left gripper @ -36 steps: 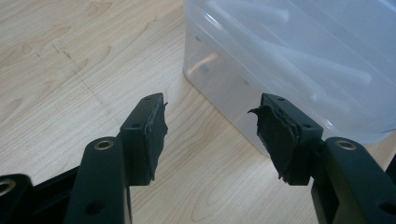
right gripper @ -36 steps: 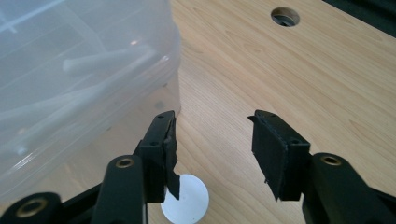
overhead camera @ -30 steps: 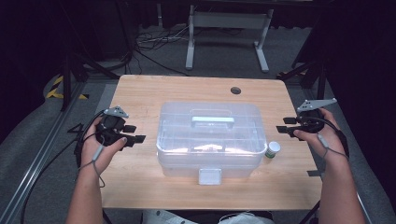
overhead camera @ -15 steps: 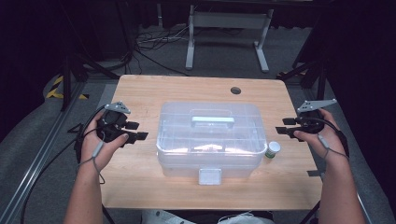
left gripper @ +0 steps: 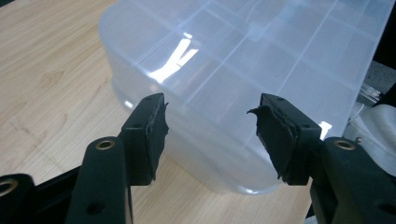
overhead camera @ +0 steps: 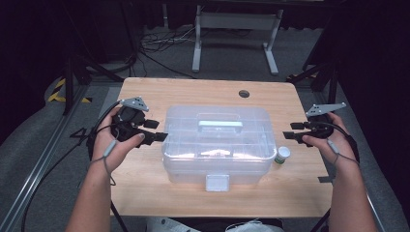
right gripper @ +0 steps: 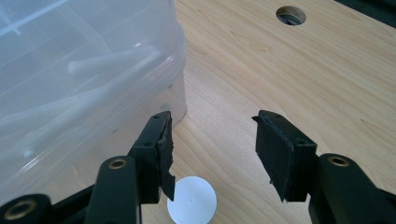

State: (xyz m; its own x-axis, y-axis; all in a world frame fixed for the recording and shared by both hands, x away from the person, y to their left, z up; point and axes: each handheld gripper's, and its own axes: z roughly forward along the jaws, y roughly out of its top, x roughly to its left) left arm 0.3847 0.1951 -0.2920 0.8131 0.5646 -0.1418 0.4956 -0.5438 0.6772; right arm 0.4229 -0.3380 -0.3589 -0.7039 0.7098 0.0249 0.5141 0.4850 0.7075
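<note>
On the wooden bench we judge the clear box light, stiff and slippery, best gripped at its end walls by the left claw and right claw, both wide open.

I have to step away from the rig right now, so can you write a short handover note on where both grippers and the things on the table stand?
Left gripper: open, empty, beside the left end of the clear plastic storage box, jaws aimed at its side wall.
Right gripper: open, empty, off the box's right end, above the small white-capped bottle.
Box: mid-table, lid on, front latch looks closed, handle flat on the lid.
Bottle: upright on the wooden table, close to the box's right front corner.
Done: nothing gripped or opened.
Left: probably unlatch the box and put the bottle in.
</note>
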